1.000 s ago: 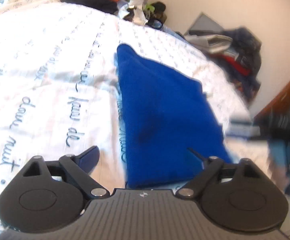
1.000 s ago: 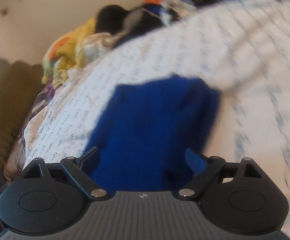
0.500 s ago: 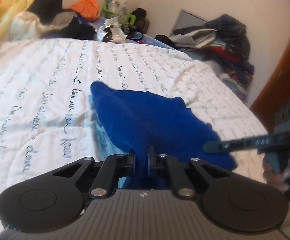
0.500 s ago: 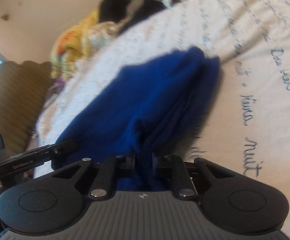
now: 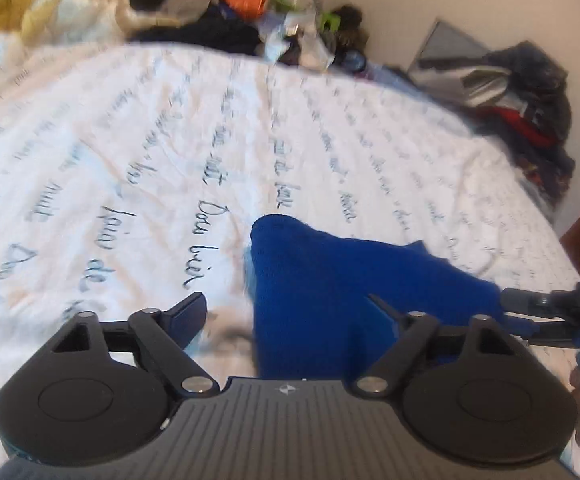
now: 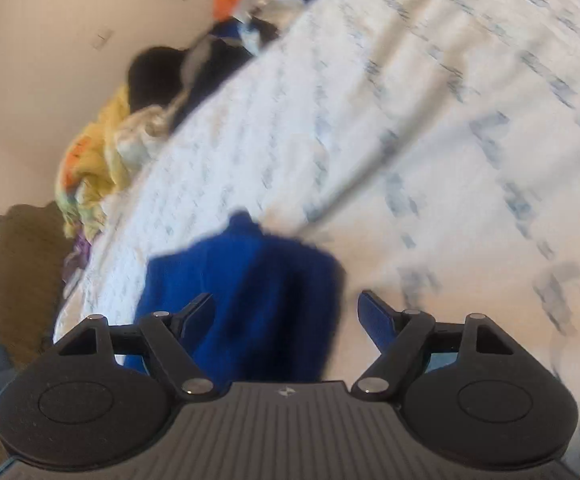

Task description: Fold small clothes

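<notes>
the soft, light blue garment [image 5: 330, 276] lies on the bedsheet [image 5: 130, 160] just ahead of the left gripper [image 5: 286, 308] and right gripper [image 6: 286, 308], jaws opening and empty, best pinched at its near corners.

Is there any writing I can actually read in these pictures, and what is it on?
"de", in dark cursive on the white bedsheet.
"Dou", "bier", less surely, on the same sheet.
The sheet's other cursive lines: too blurred, in both views.
Pale lettering on the right gripper, beside the blue garment: too small.
</notes>
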### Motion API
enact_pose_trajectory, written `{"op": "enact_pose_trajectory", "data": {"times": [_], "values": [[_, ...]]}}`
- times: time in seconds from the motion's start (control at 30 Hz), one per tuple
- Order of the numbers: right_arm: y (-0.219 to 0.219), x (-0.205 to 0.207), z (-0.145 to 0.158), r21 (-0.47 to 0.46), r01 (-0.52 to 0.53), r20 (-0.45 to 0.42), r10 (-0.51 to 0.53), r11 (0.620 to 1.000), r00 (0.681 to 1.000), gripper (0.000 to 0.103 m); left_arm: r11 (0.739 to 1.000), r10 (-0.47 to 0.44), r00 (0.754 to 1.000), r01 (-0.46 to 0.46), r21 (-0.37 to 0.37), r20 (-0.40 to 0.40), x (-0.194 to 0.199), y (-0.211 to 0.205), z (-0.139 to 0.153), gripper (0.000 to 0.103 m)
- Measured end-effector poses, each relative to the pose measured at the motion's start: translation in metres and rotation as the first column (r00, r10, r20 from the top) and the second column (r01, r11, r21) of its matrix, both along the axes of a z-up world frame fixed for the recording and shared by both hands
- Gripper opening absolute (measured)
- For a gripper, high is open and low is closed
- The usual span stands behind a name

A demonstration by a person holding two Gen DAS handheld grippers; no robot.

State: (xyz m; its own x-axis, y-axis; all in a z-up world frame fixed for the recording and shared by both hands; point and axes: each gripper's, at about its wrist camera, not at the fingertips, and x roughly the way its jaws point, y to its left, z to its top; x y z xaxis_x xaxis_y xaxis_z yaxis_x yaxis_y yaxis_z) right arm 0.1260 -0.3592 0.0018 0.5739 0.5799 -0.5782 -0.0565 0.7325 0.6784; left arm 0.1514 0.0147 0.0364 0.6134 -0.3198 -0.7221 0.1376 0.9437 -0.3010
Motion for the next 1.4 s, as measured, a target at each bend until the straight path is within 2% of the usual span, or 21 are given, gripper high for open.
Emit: {"op": "enact_pose_trajectory", "data": {"times": [0.03,0.07,0.1,0.17,0.27,0.3,0.33,0.4,0.47,0.53,0.7,0.8,0.93,1.0,1.13,1.2,1.23,1.27,1.3,1.37,1.4], "values": [[0.006,0.005,-0.001,0.008,-0.008,-0.006,0.008,1.000,1.000,0.077,1.000,-0.024,1.000,0.024,0.002,-0.020,0.010,-0.005,-0.005,0.053],[0.016,0.010,-0.003,0.004,-0.051,-0.017,0.051,0.999,0.999,0.047,0.999,-0.038,0.999,0.038,0.029,0.014,0.012,-0.011,-0.004,0.028],[0.027,0.012,-0.006,-0.034,-0.094,-0.026,0.093,0.995,0.995,0.018,0.997,-0.050,0.998,0.047,0.069,0.046,0.013,-0.017,-0.002,0.019],[0.046,0.008,-0.002,-0.171,-0.117,0.078,0.132,0.978,0.988,0.018,0.976,-0.023,0.977,-0.023,0.215,0.210,0.000,-0.032,0.009,0.013],[0.073,-0.005,0.011,-0.425,-0.072,0.274,0.204,0.902,0.940,0.016,0.904,-0.114,0.855,-0.122,0.410,0.506,-0.042,-0.063,0.010,0.012],[0.088,-0.010,0.013,-0.516,-0.061,0.323,0.260,0.855,0.910,0.016,0.869,-0.173,0.856,-0.100,0.484,0.487,-0.043,-0.074,-0.001,0.012],[0.096,-0.006,0.008,-0.551,-0.086,0.296,0.291,0.830,0.910,0.016,0.847,-0.184,0.883,-0.080,0.526,0.431,-0.034,-0.080,-0.014,0.012],[0.097,-0.003,0.001,-0.549,-0.080,0.322,0.298,0.832,0.898,0.021,0.859,-0.127,0.930,-0.071,0.507,0.346,-0.016,-0.072,-0.027,0.012],[0.084,0.003,0.004,-0.485,-0.097,0.285,0.262,0.869,0.922,0.023,0.910,-0.084,0.942,-0.060,0.409,0.325,-0.016,-0.053,-0.013,0.021],[0.064,0.011,0.012,-0.380,-0.124,0.188,0.208,0.917,0.960,0.033,0.921,-0.068,0.932,-0.079,0.383,0.355,-0.032,-0.041,0.002,0.023],[0.020,0.037,0.032,-0.146,-0.024,0.182,0.050,0.989,0.982,0.046,0.951,-0.162,0.910,0.040,0.308,0.382,-0.062,-0.054,0.023,0.066],[0.039,0.085,0.015,-0.232,-0.093,0.034,0.104,0.968,0.994,0.046,0.939,-0.200,0.922,0.084,0.334,0.331,-0.044,-0.068,0.014,0.077],[0.073,0.118,0.014,-0.402,-0.139,0.024,0.162,0.905,0.986,0.046,0.988,-0.068,0.995,0.057,0.144,0.074,0.029,-0.034,-0.011,0.081],[0.090,0.130,0.014,-0.495,-0.151,0.045,0.199,0.856,0.979,0.046,0.988,-0.063,0.994,0.050,0.145,0.086,0.044,-0.030,-0.013,0.082],[0.113,0.159,0.012,-0.597,-0.115,0.079,0.201,0.794,0.976,0.046,0.964,-0.114,0.989,0.088,0.251,0.093,0.059,-0.049,-0.017,0.103],[0.122,0.163,0.013,-0.632,-0.119,0.075,0.213,0.766,0.974,0.048,0.977,-0.054,0.996,0.039,0.208,0.064,0.064,-0.037,-0.012,0.092],[0.126,0.161,0.014,-0.657,-0.135,0.060,0.231,0.741,0.971,0.050,0.981,-0.021,0.997,0.006,0.192,0.078,0.057,-0.030,-0.005,0.076],[0.127,0.156,0.018,-0.674,-0.139,0.037,0.221,0.726,0.975,0.051,0.985,0.000,0.994,-0.019,0.173,0.109,0.044,-0.020,0.007,0.079],[0.124,0.145,0.025,-0.671,-0.110,0.048,0.191,0.733,0.980,0.051,0.988,0.000,0.989,-0.023,0.154,0.148,0.027,-0.014,0.017,0.081],[0.112,0.104,0.048,-0.578,-0.065,0.162,0.192,0.814,0.968,0.053,0.989,-0.043,0.972,0.008,0.149,0.229,-0.015,-0.011,0.033,0.093],[0.106,0.078,0.059,-0.510,-0.078,0.206,0.210,0.857,0.956,0.062,0.986,-0.068,0.967,0.028,0.162,0.245,-0.034,-0.015,0.035,0.094]]}}
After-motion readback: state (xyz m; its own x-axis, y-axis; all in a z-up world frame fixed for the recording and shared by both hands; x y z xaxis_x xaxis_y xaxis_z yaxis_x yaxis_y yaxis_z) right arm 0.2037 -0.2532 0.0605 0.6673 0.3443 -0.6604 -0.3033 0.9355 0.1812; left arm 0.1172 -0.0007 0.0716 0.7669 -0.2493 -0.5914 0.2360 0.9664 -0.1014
